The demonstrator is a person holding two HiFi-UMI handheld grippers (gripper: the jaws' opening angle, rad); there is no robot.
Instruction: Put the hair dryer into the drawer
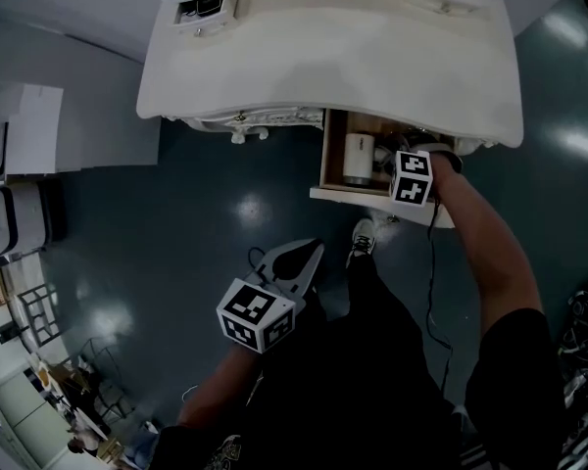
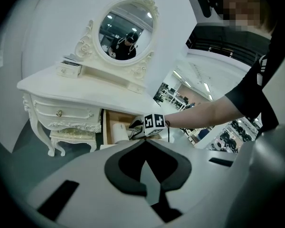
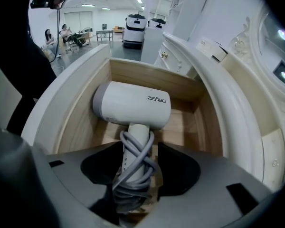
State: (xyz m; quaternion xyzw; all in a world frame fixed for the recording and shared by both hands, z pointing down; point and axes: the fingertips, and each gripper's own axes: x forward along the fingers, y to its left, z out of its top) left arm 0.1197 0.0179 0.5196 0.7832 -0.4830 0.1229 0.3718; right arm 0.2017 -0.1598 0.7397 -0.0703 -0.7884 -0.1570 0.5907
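Observation:
The white hair dryer (image 3: 133, 110) lies inside the open wooden drawer (image 3: 80, 103) of the cream dressing table (image 1: 323, 57), barrel toward the back. Its grey cord is wound round the handle. My right gripper (image 3: 133, 175) points steeply down into the drawer (image 1: 325, 155). Its jaws stand wide on either side of the corded handle, with small gaps showing, so it is open. My left gripper (image 1: 309, 253) hangs over the floor in front of the table, shut and empty, its tips meeting (image 2: 143, 144). From there the dryer (image 2: 118, 129) shows pale in the drawer.
An oval mirror (image 2: 126, 32) and a small box (image 2: 69, 69) stand on the table top. A cushioned stool (image 2: 71, 137) sits under the table's left side. White cabinets (image 1: 10, 213) line the left wall. The person's shoe (image 1: 363, 238) is below the drawer front.

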